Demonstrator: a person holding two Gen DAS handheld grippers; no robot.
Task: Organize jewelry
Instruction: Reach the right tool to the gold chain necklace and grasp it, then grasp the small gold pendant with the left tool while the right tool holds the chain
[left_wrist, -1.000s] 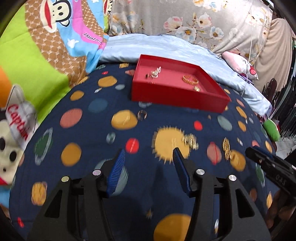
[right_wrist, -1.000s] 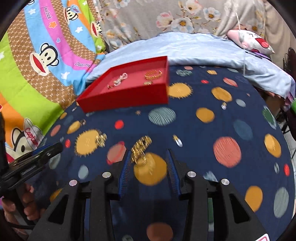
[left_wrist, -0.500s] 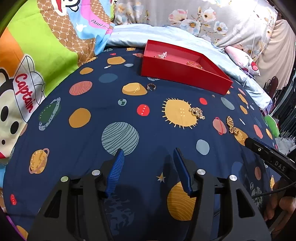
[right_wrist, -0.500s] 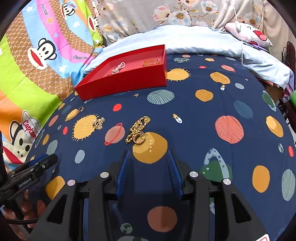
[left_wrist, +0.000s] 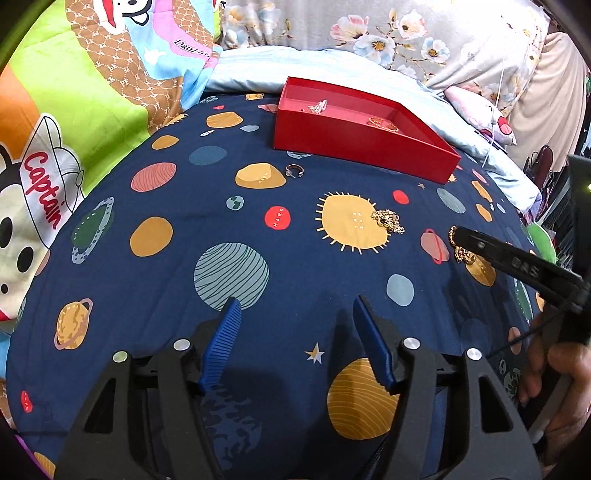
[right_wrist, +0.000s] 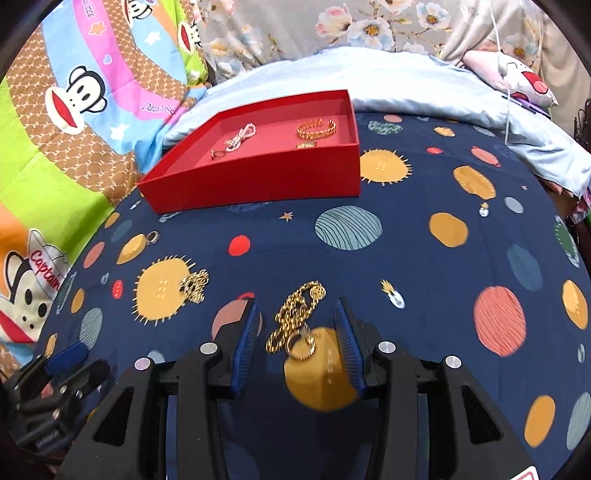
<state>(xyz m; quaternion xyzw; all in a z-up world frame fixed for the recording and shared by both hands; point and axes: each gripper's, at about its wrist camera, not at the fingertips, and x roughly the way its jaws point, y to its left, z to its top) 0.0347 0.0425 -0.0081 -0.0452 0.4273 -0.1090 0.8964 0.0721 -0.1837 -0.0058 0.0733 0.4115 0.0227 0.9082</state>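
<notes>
The right gripper (right_wrist: 299, 332) tilts down at the sheet (right_wrist: 424, 258), its jaws spread to either side of a gold chain (right_wrist: 295, 325) that lies between them; the pads do not press on it. In the left wrist view this gripper's black finger reads "DAS", and the person's right hand (left_wrist: 554, 373) wraps its handle. The left gripper (left_wrist: 295, 343) also tilts down, its jaws apart with only bare sheet between them; they have just been opening.

Taking the red box (right_wrist: 258, 181) as landmark: the chain lies on the sheet well in front of it. A second gold piece (right_wrist: 194, 284) sits in front of the box, left of the chain, on a printed sun that reads "THE SUN". A ring (left_wrist: 294, 170) lies just beside the box's front wall. Inside the box are a silver chain (right_wrist: 240, 136) and a gold bangle (right_wrist: 317, 128). A red dot on the sheet reads "MARS". The blanket (left_wrist: 74, 129) left of the box reads "Captain".
</notes>
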